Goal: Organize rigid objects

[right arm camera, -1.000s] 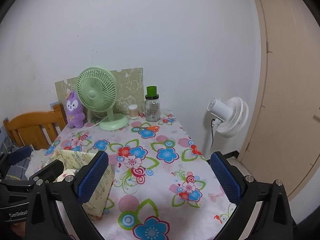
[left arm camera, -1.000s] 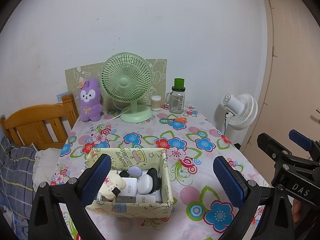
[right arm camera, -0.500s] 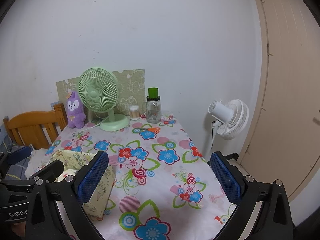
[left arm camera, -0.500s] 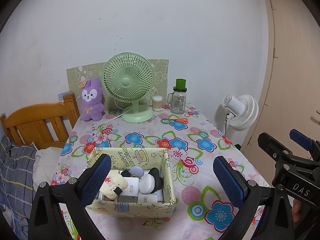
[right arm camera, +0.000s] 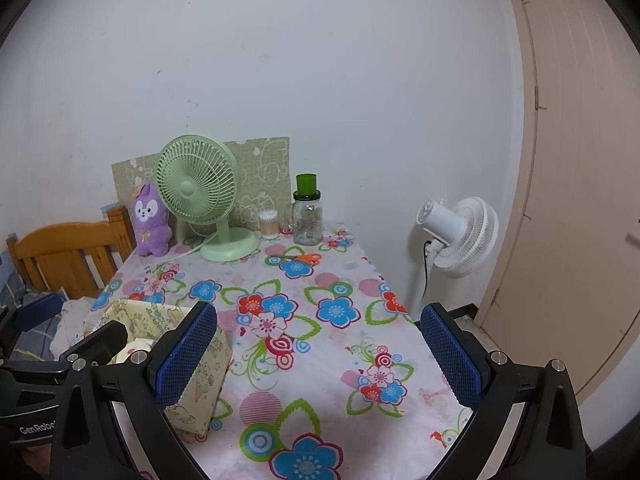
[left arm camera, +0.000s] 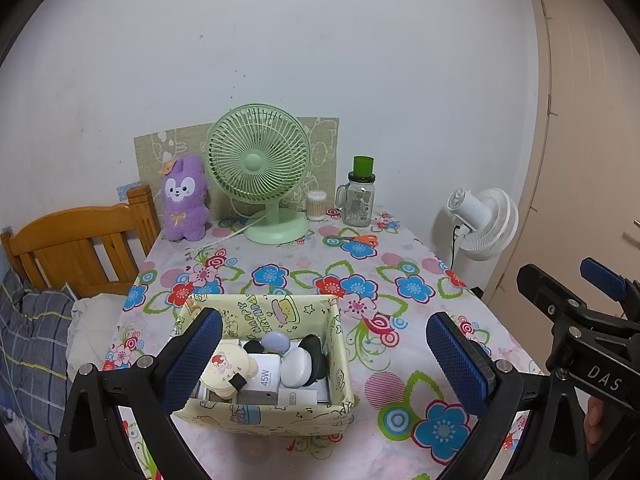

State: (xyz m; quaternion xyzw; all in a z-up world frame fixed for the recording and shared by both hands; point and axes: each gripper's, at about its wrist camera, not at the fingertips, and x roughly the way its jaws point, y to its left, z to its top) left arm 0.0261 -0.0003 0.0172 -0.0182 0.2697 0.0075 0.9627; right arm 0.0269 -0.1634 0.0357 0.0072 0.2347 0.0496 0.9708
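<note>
A pale yellow patterned fabric box stands near the front of the flowered table. It holds a white 45W charger, a white round case, a lilac oval case, a cream round item and dark pieces. My left gripper hangs open above and in front of the box, nothing between its blue pads. My right gripper is open over the table to the right of the box, holding nothing.
At the back stand a green desk fan, a purple plush, a cotton-swab tub and a glass jar with green lid. Orange scissors lie near them. A wooden chair is left, a white floor fan right.
Both views have pulled back and risen slightly, so the table objects sit a little lower. Nothing on the table moved; both grippers stay open.
</note>
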